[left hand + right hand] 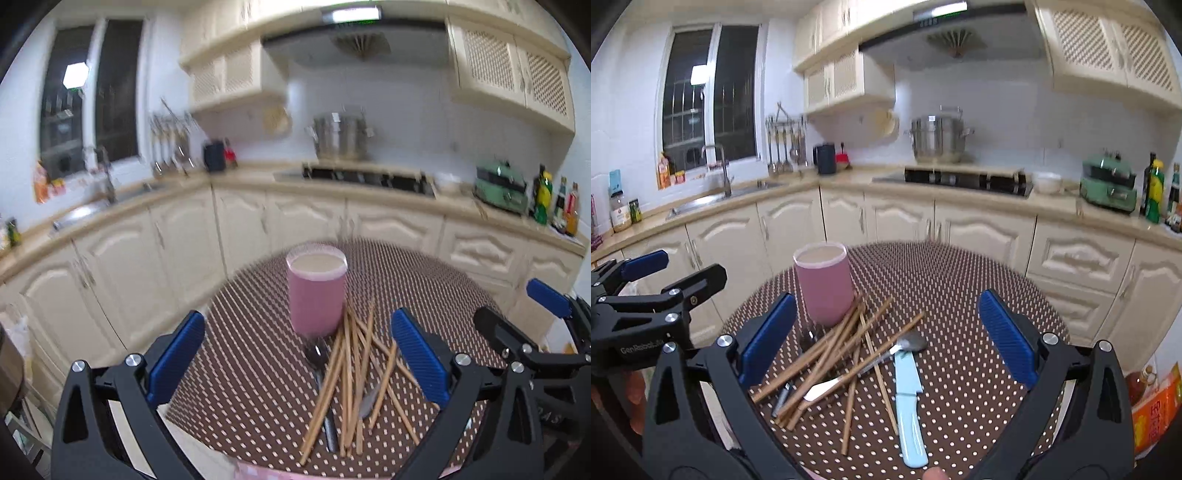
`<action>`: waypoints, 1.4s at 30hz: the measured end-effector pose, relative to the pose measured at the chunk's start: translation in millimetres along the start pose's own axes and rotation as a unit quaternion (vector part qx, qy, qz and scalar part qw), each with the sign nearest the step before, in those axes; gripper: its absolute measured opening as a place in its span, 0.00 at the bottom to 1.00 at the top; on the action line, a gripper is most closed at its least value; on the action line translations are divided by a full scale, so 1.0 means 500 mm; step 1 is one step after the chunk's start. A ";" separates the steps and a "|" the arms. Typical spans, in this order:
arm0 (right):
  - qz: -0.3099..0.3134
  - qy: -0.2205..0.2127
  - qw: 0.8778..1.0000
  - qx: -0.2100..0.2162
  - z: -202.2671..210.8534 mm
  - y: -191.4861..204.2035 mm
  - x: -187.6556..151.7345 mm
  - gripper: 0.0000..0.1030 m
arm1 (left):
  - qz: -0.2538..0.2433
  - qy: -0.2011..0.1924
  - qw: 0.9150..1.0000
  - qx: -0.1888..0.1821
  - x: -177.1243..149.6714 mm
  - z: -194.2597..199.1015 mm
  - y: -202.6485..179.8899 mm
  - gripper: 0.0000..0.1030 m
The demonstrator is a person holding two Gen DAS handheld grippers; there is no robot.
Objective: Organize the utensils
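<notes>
A pink cup [317, 291] [823, 282] stands upright on the round polka-dot table [424, 280] [960, 295]. In front of it lies a loose pile of wooden chopsticks [347, 373] [831, 354] mixed with a metal spoon [317, 354] [911, 341] and a small pale knife [827, 387]. A light blue knife [908, 398] lies to the right of the pile. My left gripper [299, 354] is open above the pile, holding nothing. My right gripper [886, 339] is open above the pile, holding nothing. Each gripper shows at the edge of the other's view.
Cream kitchen cabinets and a counter run behind the table, with a sink [716, 197], a cooktop [967, 181] bearing a steel pot [938, 138], a green appliance [1108, 188] and bottles [1154, 192]. An orange package [1152, 413] sits at the lower right.
</notes>
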State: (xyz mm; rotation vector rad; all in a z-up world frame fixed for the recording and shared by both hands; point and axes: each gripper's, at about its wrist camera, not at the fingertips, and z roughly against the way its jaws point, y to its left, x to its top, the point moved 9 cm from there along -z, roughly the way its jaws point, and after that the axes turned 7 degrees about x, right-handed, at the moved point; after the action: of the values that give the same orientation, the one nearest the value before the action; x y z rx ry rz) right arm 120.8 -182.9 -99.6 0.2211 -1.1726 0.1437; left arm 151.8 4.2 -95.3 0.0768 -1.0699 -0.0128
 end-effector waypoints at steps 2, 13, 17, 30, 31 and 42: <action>-0.004 0.019 1.000 -0.014 -0.017 -0.017 -0.018 0.94 | 0.009 0.046 0.999 -0.012 -0.022 -0.042 0.009 0.96; -0.041 0.096 0.994 -0.039 -0.097 -0.108 -0.101 0.94 | -0.013 0.186 0.981 -0.047 -0.129 -0.202 0.022 0.81; -0.048 0.115 0.991 -0.039 -0.116 -0.125 -0.120 0.94 | -0.025 0.216 0.973 -0.076 -0.140 -0.221 -0.019 0.61; -0.060 0.137 0.988 -0.037 -0.149 -0.154 -0.143 0.94 | -0.062 0.266 0.956 -0.110 -0.125 -0.309 -0.121 0.35; -0.059 0.138 0.988 -0.036 -0.152 -0.155 -0.142 0.94 | -0.062 0.272 0.954 -0.112 -0.128 -0.315 -0.125 0.33; -0.062 0.148 0.987 -0.030 -0.172 -0.166 -0.138 0.94 | -0.083 0.309 0.942 -0.100 -0.136 -0.380 -0.175 0.22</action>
State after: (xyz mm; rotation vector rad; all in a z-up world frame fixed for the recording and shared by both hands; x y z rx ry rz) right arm 190.1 -242.2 -203.2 0.2114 -0.8647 0.0306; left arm 288.2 -69.2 -251.6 -0.0150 -0.4262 -0.2365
